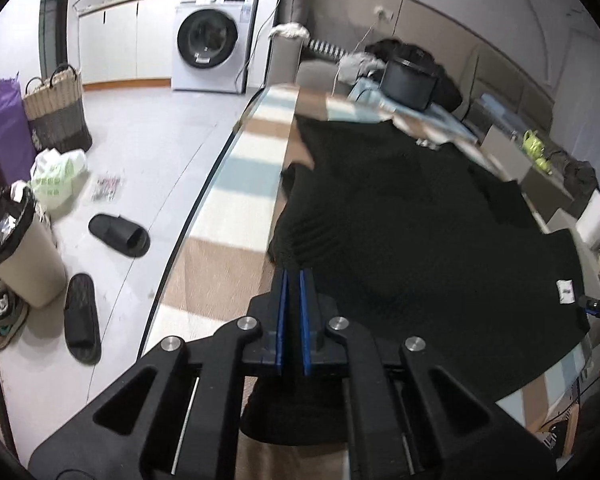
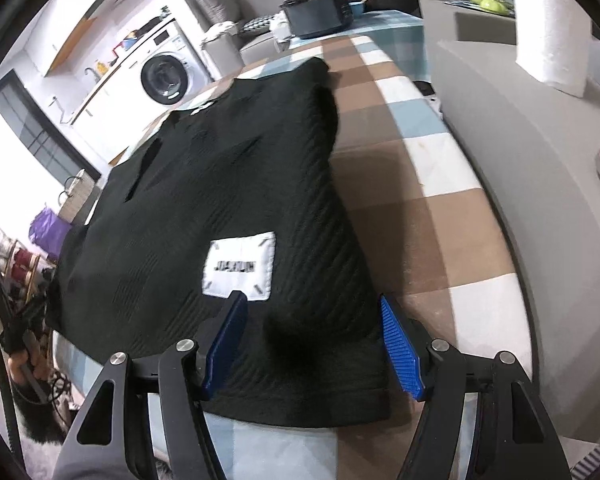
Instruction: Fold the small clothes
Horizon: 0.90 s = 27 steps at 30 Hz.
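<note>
A black ribbed knit garment [image 1: 420, 220] lies spread on the table's checked brown, white and blue cloth [image 1: 236, 184]. In the left wrist view my left gripper [image 1: 294, 276] is shut on the garment's near edge, with dark fabric pinched between the blue pads. In the right wrist view the garment [image 2: 228, 168] shows a white sewn label [image 2: 240, 266]. My right gripper [image 2: 310, 304] is open over the near corner, one pad above the fabric by the label and the other at the fabric's right edge. The fabric under the left gripper's body is partly hidden.
A black lidded pot [image 1: 408, 84] and piled clothes sit at the table's far end. On the floor to the left are black slippers [image 1: 120, 236], a lined bin [image 1: 16, 248], a woven basket [image 1: 56, 112] and a washing machine [image 1: 212, 40]. A grey block [image 2: 520, 160] borders the table on the right.
</note>
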{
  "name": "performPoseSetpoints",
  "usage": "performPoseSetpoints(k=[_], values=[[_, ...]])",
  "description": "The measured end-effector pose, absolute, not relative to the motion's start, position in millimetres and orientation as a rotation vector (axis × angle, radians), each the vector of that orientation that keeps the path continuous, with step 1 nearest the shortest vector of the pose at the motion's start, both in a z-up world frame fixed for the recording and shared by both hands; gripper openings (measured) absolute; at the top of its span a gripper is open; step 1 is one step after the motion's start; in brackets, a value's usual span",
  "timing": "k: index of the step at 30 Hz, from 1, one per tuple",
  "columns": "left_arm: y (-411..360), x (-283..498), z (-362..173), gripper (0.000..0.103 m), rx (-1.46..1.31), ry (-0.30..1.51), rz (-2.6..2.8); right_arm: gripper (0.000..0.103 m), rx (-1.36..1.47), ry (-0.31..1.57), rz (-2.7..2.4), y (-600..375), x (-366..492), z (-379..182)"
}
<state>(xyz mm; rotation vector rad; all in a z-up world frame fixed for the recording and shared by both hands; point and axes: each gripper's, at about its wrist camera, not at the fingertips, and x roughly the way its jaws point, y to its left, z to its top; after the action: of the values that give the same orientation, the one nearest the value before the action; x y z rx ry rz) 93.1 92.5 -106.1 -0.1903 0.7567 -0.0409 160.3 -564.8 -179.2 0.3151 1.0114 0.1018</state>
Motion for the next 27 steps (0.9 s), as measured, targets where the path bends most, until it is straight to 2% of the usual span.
performPoseSetpoints(k=[6,8,9,10,11,13,20,27], values=[[93.9,91.4,-92.8,0.004,-0.21,0.739,-0.062,0.066,0.325,0.924,0.169,-559.2,155.8,-163.3],[96.2,90.1,-90.5,0.004,-0.223,0.729,-0.067,0.054,0.333,0.912,0.174,-560.0,156.3,-159.5],[96.9,89.1,-89.7,0.004,-0.227,0.723,-0.07,0.052,0.332,0.907,0.172,-560.3,156.3,-158.2],[97.8,89.7,-90.2,0.004,-0.227,0.723,-0.067,0.041,0.316,0.911,0.161,-559.9,158.2,-159.1],[98.2,90.0,-91.0,0.004,-0.225,0.725,-0.064,0.021,0.286,0.93,0.138,-558.4,160.2,-161.7],[99.2,91.0,-92.5,0.004,-0.233,0.726,-0.055,0.006,0.246,0.984,0.08,-557.2,164.8,-171.8],[99.8,99.8,-80.9,0.003,-0.233,0.693,-0.036,0.003,0.335,0.789,0.098,-565.8,159.5,-139.7],[99.9,144.3,-52.3,0.003,-0.248,0.621,-0.053,0.003,0.503,0.657,0.087,-578.5,205.4,-108.5]])
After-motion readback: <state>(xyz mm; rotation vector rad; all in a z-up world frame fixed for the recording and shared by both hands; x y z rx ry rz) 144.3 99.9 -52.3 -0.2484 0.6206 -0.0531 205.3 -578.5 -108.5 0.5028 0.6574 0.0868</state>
